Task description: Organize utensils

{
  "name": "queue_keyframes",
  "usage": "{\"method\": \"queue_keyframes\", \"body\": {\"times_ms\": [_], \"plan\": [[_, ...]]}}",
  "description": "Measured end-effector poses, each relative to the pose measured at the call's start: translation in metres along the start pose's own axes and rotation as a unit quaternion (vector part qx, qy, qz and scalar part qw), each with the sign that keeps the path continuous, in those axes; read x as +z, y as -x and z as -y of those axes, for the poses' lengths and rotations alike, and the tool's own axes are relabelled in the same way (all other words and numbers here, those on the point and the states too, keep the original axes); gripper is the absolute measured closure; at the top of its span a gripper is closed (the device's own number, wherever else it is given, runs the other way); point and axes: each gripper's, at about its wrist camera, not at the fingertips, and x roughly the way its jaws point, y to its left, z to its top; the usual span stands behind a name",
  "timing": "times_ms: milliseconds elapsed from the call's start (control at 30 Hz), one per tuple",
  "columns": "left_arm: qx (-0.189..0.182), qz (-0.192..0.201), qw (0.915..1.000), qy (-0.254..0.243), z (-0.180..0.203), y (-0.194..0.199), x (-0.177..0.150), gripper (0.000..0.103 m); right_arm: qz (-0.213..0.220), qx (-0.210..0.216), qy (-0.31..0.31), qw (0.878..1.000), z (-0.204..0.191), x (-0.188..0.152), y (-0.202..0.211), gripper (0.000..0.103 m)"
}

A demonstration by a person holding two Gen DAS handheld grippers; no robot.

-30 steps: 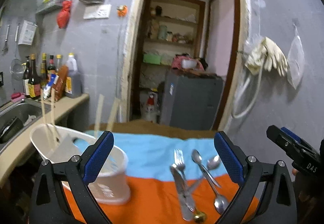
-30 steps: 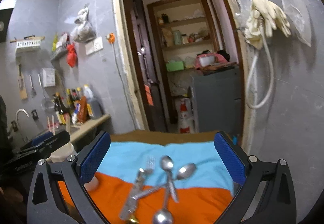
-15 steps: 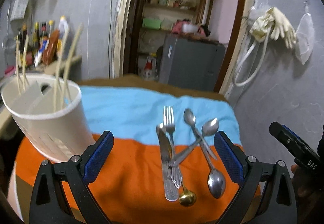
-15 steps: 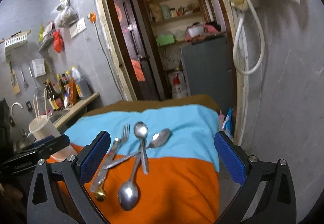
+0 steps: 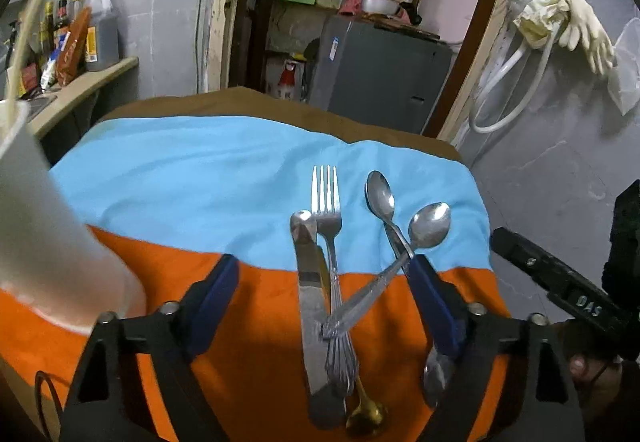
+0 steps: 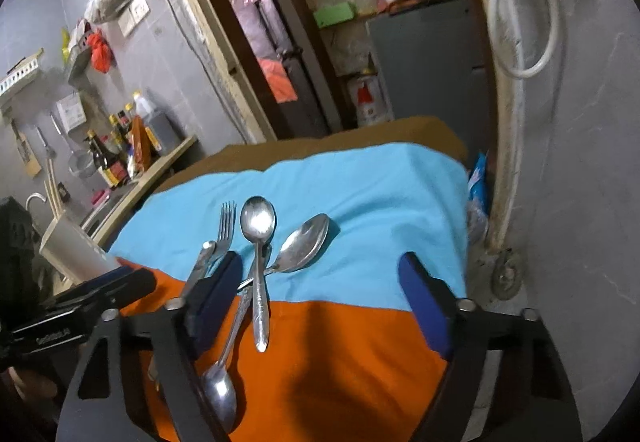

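Note:
A pile of steel cutlery lies on the blue and orange cloth (image 5: 192, 178): a knife (image 5: 310, 294), a fork (image 5: 329, 226), two crossed spoons (image 5: 382, 202) (image 5: 428, 226), a third spoon (image 6: 220, 390) and a gold-ended piece (image 5: 366, 418). My left gripper (image 5: 324, 302) is open and empty, low over the knife and fork. My right gripper (image 6: 320, 294) is open and empty, just right of the spoons (image 6: 258, 226). A white utensil holder (image 5: 44, 242) stands at the left, chopsticks in it.
A counter with sauce bottles (image 5: 96, 38) and a sink lies at the left. A doorway with a grey fridge (image 5: 380, 74) is behind the table. The grey wall (image 6: 580, 162) with a white hose is close on the right. The right gripper's body (image 5: 560, 282) shows at the left view's right edge.
Both grippers have tipped down and moved closer to the cutlery. The holder has slid to the left edge of the left view. Both stay open.

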Motion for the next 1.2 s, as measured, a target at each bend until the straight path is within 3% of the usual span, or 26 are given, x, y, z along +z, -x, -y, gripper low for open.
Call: {"method": "queue_keyframes", "body": {"times_ms": [233,433,633,733,1133,1167,1200], "plan": [[-0.022,-0.034,0.9992,-0.004,0.002,-0.030,0.008,0.067,-0.039,0.030,-0.008,0.999,0.007,0.008,-0.028,0.052],[-0.024,-0.074,0.9970,-0.002,0.000,-0.045,0.005,0.084,-0.063,0.046,-0.015,0.997,0.011,0.010,-0.042,0.061],[-0.020,-0.103,0.9943,0.017,-0.004,-0.053,0.015,0.095,-0.070,0.053,-0.019,0.996,0.011,0.012,-0.045,0.070],[-0.023,-0.130,0.9909,0.027,-0.004,-0.063,0.019,0.095,-0.079,0.057,-0.017,0.995,0.010,0.012,-0.049,0.074],[-0.040,-0.156,0.9859,0.047,-0.010,-0.075,0.034,0.095,-0.098,0.094,-0.065,0.989,0.018,0.018,-0.068,0.077],[-0.039,-0.155,0.9859,0.049,-0.011,-0.073,0.035,0.095,-0.097,0.092,-0.068,0.989,0.017,0.017,-0.068,0.080],[-0.038,-0.156,0.9859,0.048,-0.011,-0.073,0.035,0.097,-0.098,0.087,-0.071,0.989,0.017,0.017,-0.068,0.091]]}}
